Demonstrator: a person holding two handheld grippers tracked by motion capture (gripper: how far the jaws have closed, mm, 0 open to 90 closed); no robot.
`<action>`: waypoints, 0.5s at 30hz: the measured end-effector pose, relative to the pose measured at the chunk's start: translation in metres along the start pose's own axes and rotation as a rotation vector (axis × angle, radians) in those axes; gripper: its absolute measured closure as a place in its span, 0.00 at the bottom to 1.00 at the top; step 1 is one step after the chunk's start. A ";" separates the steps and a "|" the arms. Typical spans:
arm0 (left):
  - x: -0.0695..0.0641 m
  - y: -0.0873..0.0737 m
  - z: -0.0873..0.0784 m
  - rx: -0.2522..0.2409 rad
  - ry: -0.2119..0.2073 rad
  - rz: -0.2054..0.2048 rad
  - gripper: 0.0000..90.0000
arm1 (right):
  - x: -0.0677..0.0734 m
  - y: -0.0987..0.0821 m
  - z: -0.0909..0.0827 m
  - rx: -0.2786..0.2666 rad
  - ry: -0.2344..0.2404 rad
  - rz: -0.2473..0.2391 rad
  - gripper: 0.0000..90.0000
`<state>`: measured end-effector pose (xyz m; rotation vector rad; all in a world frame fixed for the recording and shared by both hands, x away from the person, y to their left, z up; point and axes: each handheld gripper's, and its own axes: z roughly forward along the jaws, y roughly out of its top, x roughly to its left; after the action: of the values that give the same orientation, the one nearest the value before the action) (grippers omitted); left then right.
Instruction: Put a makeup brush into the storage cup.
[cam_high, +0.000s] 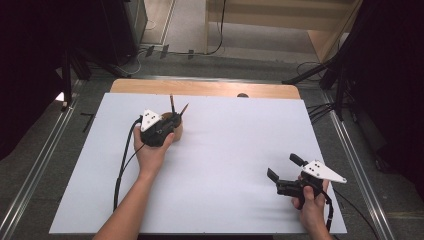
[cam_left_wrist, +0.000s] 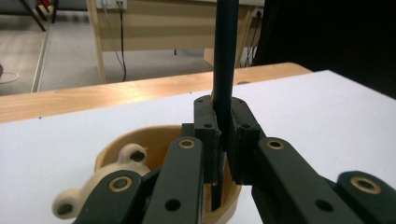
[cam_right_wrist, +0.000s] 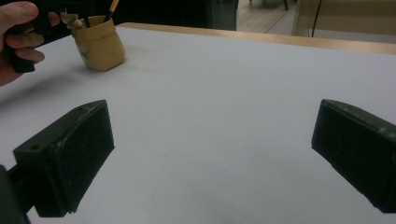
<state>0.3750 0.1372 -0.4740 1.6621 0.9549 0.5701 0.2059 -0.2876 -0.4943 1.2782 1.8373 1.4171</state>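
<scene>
Left gripper (cam_left_wrist: 223, 140) clamped on dark pencil (cam_left_wrist: 225, 60), upright over tan holder cup (cam_high: 175, 131) near table's far-left corner. Pencil looks light, stiff, slim, may pivot; mid-shaft grip best. Right gripper (cam_high: 284, 168) jaws apart, idle near front-right edge.

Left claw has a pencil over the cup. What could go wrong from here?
1. The cup looks light and nothing steadies it: the right claw sits open, far off. A push from the left claw may tip it.
2. The pencil may snag on the second pencil leaning in the cup.
</scene>
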 end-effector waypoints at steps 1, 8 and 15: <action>0.000 -0.001 0.001 0.010 -0.001 -0.002 0.94 | 0.000 0.000 0.000 0.000 0.000 0.000 0.00; -0.002 -0.002 0.001 0.026 0.001 0.015 0.84 | 0.000 0.000 0.000 0.002 -0.003 0.003 0.00; 0.002 0.001 -0.010 -0.013 -0.006 -0.003 0.70 | 0.000 0.000 0.000 0.000 -0.006 0.004 0.00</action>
<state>0.3681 0.1444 -0.4702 1.6493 0.9473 0.5673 0.2057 -0.2882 -0.4941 1.2851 1.8321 1.4140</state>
